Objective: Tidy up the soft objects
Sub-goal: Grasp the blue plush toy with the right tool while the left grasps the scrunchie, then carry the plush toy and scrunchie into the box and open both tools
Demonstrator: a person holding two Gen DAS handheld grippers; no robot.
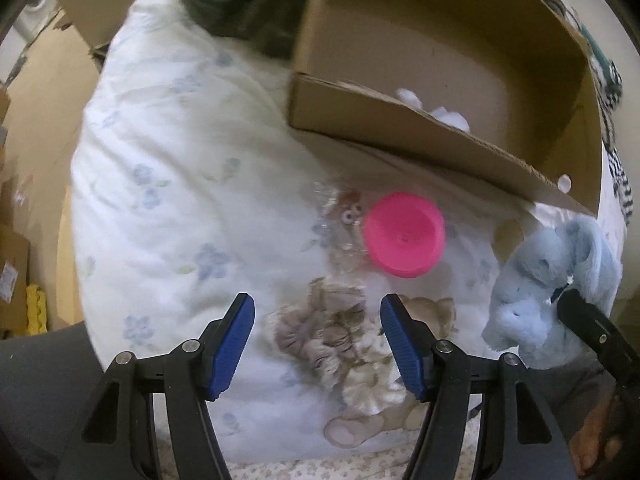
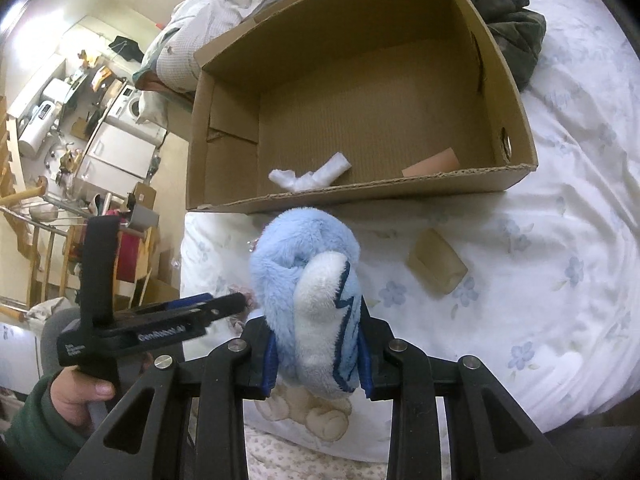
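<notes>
My right gripper (image 2: 318,354) is shut on a light blue plush toy (image 2: 308,280) and holds it above the bed, in front of the open cardboard box (image 2: 360,194). The plush also shows at the right of the left wrist view (image 1: 548,280). My left gripper (image 1: 318,336) is open and empty, just above a pile of beige and cream scrunchies (image 1: 340,344) on the floral duvet (image 1: 180,160). A pink lid on a clear bag (image 1: 404,234) lies beyond the scrunchies. The box (image 1: 400,128) holds a white soft piece (image 2: 310,176) and a pinkish block (image 2: 432,162).
A tan translucent block (image 2: 436,266) lies on the duvet right of the plush. Dark clothing (image 2: 508,12) is heaped behind the box. Cardboard boxes (image 1: 40,100) stand left of the bed. A kitchen area (image 2: 80,120) lies beyond the bed's edge.
</notes>
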